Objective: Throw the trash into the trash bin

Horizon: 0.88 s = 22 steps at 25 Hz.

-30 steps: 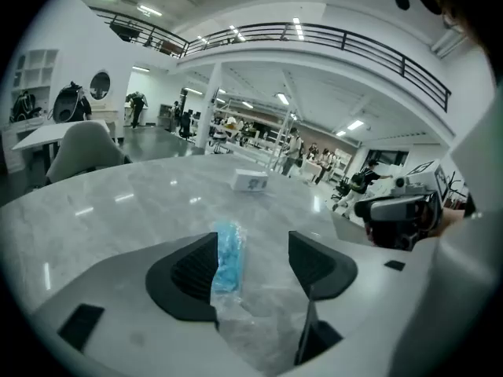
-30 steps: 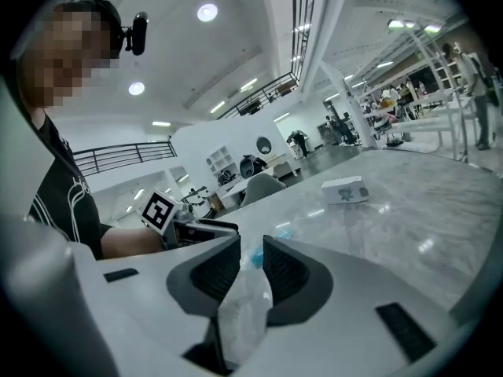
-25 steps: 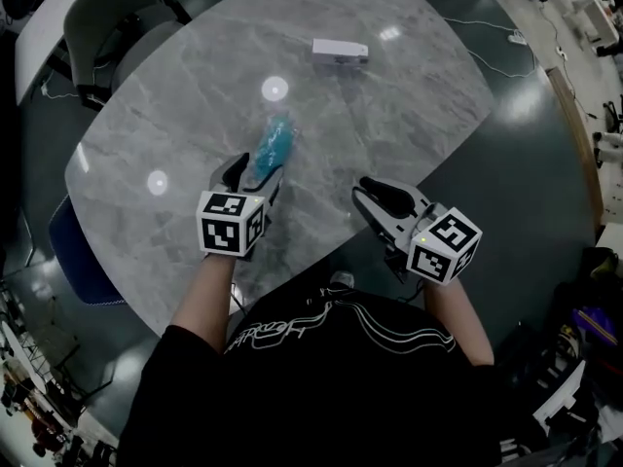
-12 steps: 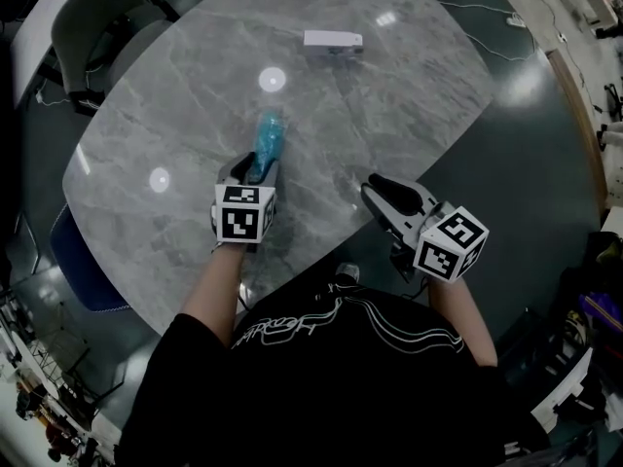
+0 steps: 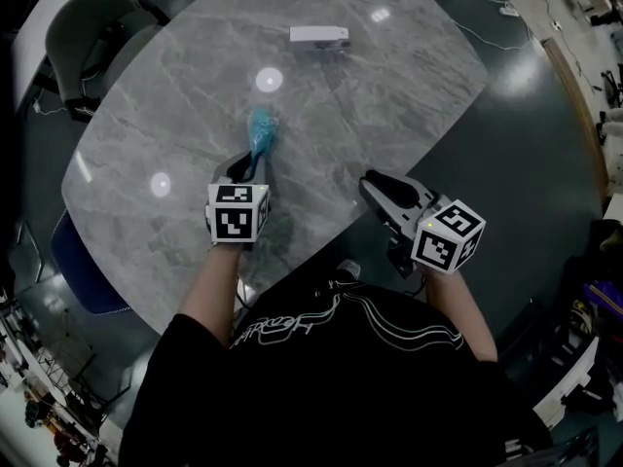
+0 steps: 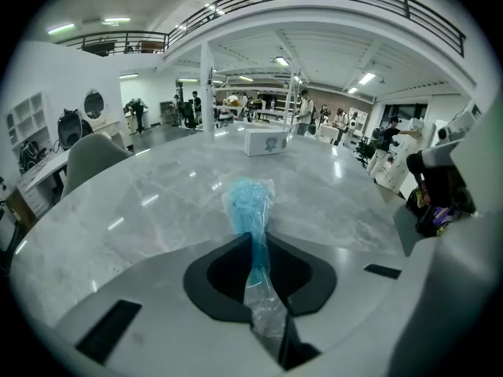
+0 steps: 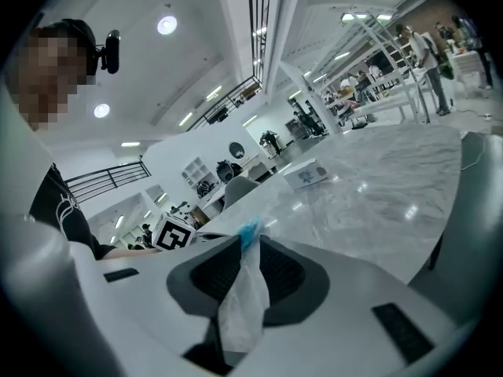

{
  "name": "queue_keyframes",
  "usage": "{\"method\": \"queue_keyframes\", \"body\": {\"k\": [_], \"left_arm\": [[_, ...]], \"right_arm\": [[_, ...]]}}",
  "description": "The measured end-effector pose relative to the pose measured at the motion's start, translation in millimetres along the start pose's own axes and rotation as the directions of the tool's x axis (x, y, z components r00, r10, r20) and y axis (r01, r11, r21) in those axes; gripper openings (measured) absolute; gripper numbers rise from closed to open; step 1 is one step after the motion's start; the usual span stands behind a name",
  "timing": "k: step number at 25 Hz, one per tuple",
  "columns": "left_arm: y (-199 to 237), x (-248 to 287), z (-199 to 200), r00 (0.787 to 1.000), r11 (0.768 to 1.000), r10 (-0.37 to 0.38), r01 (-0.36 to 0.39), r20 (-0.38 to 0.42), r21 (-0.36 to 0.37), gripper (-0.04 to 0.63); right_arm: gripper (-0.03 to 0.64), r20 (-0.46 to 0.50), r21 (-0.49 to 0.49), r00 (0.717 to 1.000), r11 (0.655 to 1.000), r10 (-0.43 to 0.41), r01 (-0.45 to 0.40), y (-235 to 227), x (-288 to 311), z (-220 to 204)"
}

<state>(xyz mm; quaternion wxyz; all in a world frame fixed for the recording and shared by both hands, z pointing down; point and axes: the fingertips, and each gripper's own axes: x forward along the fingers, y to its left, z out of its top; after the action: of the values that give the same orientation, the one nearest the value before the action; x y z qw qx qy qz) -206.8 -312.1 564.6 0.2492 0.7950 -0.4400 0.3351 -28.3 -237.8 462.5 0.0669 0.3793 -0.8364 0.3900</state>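
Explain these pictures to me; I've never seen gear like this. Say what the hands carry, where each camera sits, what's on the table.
A person holds a two-jaw gripper in each hand. One picture comes from a head camera looking down; the other two from cameras riding on each gripper. On the grey marble table lies a white box. The left gripper has just been closing its jaws and now pinches a blue plastic wrapper. The right gripper is shut on a white crumpled scrap.

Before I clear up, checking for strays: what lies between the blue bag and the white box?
Bare tabletop in the head view: nothing between the blue bag and the white box but a light's reflection.
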Motion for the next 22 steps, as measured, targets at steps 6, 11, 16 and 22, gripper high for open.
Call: {"method": "queue_keyframes", "body": {"k": [6, 11, 16, 22], "left_arm": [[-32.6, -29.3, 22.4, 0.992, 0.998, -0.057, 0.054, 0.111, 0.025, 0.031], [-83.6, -58.4, 42.2, 0.970, 0.988, -0.147, 0.134, 0.196, 0.076, 0.028], [-149.7, -88.0, 52.4, 0.932, 0.965, -0.263, 0.253, 0.248, 0.074, 0.026], [-263.9, -108.6, 50.6, 0.873, 0.900, -0.428, 0.390, 0.233, 0.192, 0.026]], "right_arm": [[0.092, 0.033, 0.011, 0.999, 1.000, -0.017, 0.017, 2.8, -21.7, -6.0], [0.092, 0.079, 0.024, 0.996, 0.999, -0.044, 0.042, 5.3, -55.3, -19.0], [0.092, 0.130, 0.061, 0.988, 0.996, -0.078, 0.071, 4.8, -109.2, -42.9], [0.092, 0.233, 0.116, 0.952, 0.978, -0.198, 0.175, -3.7, -209.8, -76.5]]}}
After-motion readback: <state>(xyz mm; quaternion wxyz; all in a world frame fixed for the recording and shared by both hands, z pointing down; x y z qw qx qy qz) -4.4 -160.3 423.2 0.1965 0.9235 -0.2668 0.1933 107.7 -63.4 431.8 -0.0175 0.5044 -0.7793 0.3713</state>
